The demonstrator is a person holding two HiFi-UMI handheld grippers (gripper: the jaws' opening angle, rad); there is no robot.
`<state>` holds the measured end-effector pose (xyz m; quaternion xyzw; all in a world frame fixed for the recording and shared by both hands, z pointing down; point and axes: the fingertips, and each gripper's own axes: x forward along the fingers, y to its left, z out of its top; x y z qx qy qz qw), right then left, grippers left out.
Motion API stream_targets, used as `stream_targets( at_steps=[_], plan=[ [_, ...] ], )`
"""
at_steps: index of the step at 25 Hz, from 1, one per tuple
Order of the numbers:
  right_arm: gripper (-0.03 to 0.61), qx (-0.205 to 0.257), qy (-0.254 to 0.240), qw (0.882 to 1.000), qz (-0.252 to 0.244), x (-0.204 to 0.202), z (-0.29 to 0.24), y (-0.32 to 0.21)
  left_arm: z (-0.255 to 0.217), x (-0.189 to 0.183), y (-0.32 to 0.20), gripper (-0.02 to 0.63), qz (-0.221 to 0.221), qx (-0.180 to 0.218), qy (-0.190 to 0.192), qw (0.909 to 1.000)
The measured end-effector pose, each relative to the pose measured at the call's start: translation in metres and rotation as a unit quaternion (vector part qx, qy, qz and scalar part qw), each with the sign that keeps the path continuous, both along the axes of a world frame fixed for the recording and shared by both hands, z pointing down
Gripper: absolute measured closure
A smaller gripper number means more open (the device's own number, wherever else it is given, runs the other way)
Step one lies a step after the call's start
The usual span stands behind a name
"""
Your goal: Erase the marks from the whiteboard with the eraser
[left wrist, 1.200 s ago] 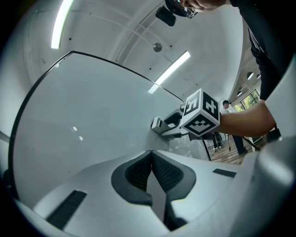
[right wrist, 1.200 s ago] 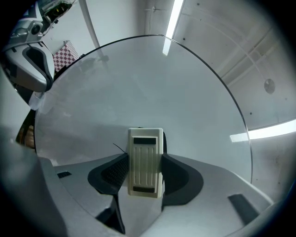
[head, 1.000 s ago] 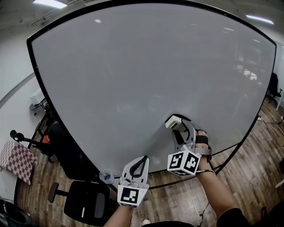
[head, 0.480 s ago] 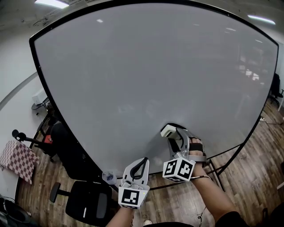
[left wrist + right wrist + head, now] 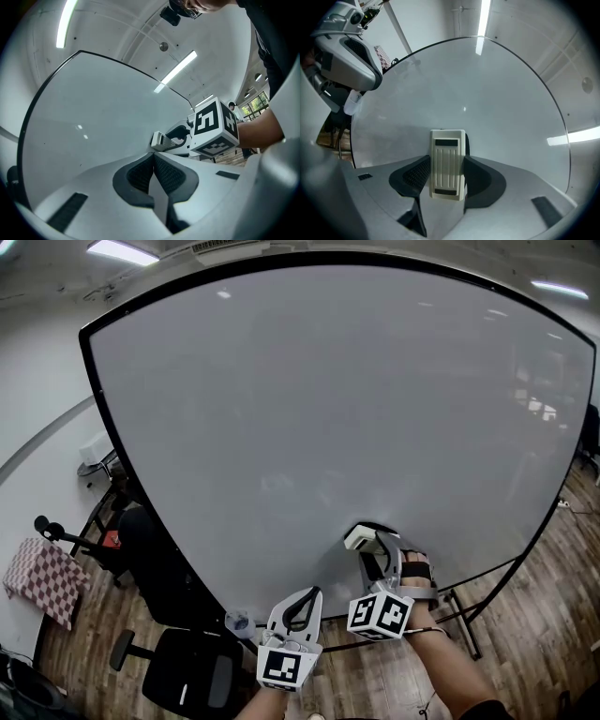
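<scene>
Item: cream-backed eraser, clamped by its long sides in the right gripper and set against the lower part of the whiteboard, near its bottom frame. Left gripper: jaws pressed together, empty, held off the board. Board surface: no distinct marks made out. Risk, judged: uneven pressure could twist the eraser in the jaws or run it onto the frame.
</scene>
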<state>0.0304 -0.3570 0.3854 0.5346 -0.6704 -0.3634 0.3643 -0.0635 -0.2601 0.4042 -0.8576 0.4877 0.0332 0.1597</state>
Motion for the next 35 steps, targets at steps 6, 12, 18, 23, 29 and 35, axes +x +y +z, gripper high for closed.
stream_targets(
  at_steps=[6, 12, 18, 23, 29, 35],
  plan=[
    [0.334, 0.011, -0.079, 0.996, -0.034, 0.001, -0.002, 0.019, 0.004, 0.003, 0.001, 0.595, 0.004, 0.0, -0.014, 0.9999],
    [0.334, 0.045, -0.177, 0.981, -0.069, 0.012, -0.033, 0.062, -0.008, 0.0, 0.002, 0.595, 0.0, -0.001, 0.027, 0.9996],
    [0.333, 0.054, -0.242, 0.965, -0.086, 0.046, -0.035, 0.088, 0.002, 0.008, 0.001, 0.595, 0.006, -0.003, 0.011, 0.9999],
    [0.333, 0.05, -0.272, 0.959, -0.062, 0.093, -0.026, 0.105, -0.002, 0.019, 0.009, 0.595, 0.021, -0.015, 0.029, 0.9992],
    [0.334, 0.037, -0.34, 0.938, -0.047, 0.119, -0.013, 0.129, 0.002, 0.023, 0.019, 0.595, 0.022, -0.02, 0.032, 0.9991],
    [0.335, 0.065, -0.365, 0.928, -0.042, 0.125, -0.022, 0.139, 0.012, 0.026, 0.022, 0.595, 0.026, -0.021, 0.015, 0.9993]
  ],
)
